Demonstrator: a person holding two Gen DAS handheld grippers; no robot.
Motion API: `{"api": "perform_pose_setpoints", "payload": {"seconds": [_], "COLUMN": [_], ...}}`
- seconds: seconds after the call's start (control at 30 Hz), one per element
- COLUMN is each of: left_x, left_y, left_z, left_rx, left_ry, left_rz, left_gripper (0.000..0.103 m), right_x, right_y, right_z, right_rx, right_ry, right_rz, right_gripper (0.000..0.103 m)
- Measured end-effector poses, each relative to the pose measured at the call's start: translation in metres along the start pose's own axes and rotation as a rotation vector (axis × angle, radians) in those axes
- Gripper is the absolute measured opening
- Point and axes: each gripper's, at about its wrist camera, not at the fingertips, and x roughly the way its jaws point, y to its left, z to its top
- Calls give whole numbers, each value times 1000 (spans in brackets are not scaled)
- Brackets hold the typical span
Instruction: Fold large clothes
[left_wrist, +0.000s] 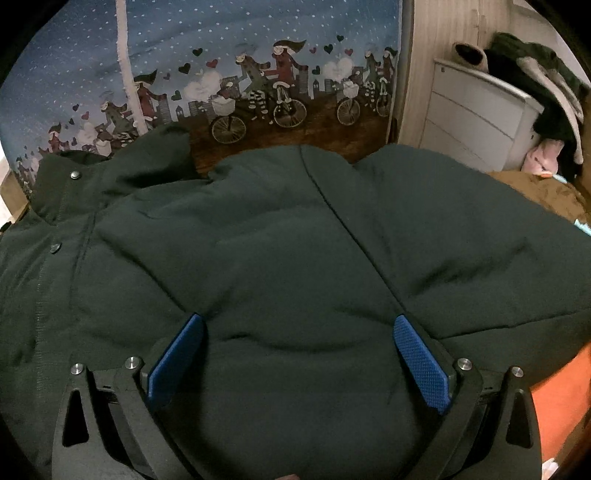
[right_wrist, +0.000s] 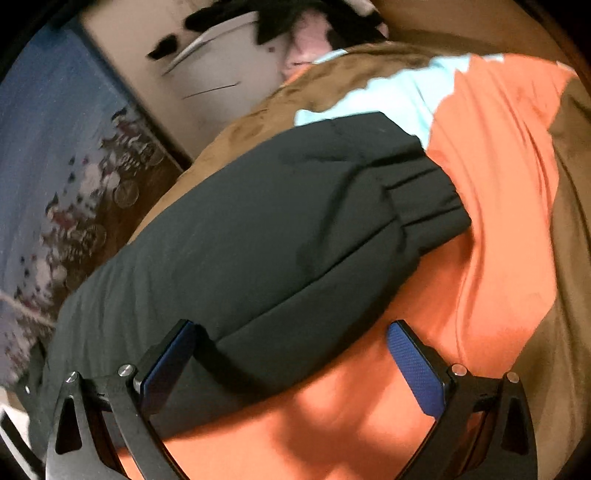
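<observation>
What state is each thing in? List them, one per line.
Left gripper: open, over the jacket's body, holding nothing.
Right gripper: open, at the sleeve's edge, holding nothing.
Dark green jacket: spread flat, closed at the front, not yet folded.
Sleeve: stretched out onto the orange sheet.
Drawers: shut, clothes piled on top.

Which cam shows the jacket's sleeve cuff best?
Right wrist: the gathered cuff lies in plain view on the orange sheet. Left wrist shows only the jacket body, collar and snaps; no cuff.
</observation>
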Motion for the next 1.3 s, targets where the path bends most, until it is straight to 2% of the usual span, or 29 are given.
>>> {"api": "perform_pose_setpoints", "payload": {"seconds": [0.13, 0.23, 0.27, 0.3, 0.33, 0.37, 0.4, 0.43, 0.5, 0.67, 0.8, 0.87, 1.03, 1.3], "left_x": [3, 0, -1, -2, -3, -4, -6, -9, -16, -55, -98, -118, -171, -236], "left_y": [-4, 3, 6, 8, 10, 11, 12, 15, 23, 62, 102, 121, 176, 272], "left_z": [-5, -3, -4, -6, -8, -9, -10, -10, -10, -3, -3, -6, -23, -68], "left_rx": [16, 6, 10, 20, 36, 46, 50, 45, 15, -82, -125, -134, -174, -307], "left_ry": [1, 23, 28, 36, 46, 52, 59, 67, 77, 43, -2, -19, -54, -85], "left_rz": [20, -32, -49, -62, -67, -66, -66, -67, -84, -159, -171, -160, -120, -103], "left_gripper": [102, 102, 102, 102, 102, 102, 102, 102, 101, 101, 101, 101, 101, 101], "right_x": [5, 1, -2, -4, -7, -11, -18, -20, -35, -102, -151, -166, -172, -143], "right_y": [-13, -22, -23, -23, -22, -22, -20, -15, 4, 88, 177, 223, 313, 395], "right_z": [11, 16, 18, 20, 22, 23, 24, 26, 28, 18, -25, -60, -156, -302], "right_rx": [123, 209, 221, 223, 218, 215, 216, 208, 154, -143, -442, -599, -919, -1244], "right_ry": [-3, -24, -32, -36, -39, -50, -65, -100, -140, -297, -407, -440, -438, -293], "right_rz": [94, 148, 154, 157, 156, 146, 145, 134, 125, 157, 230, 270, 350, 433], "right_gripper": [103, 102, 97, 84, 64, 51, 34, 23, 15, 12, 12, 12, 12, 12]}}
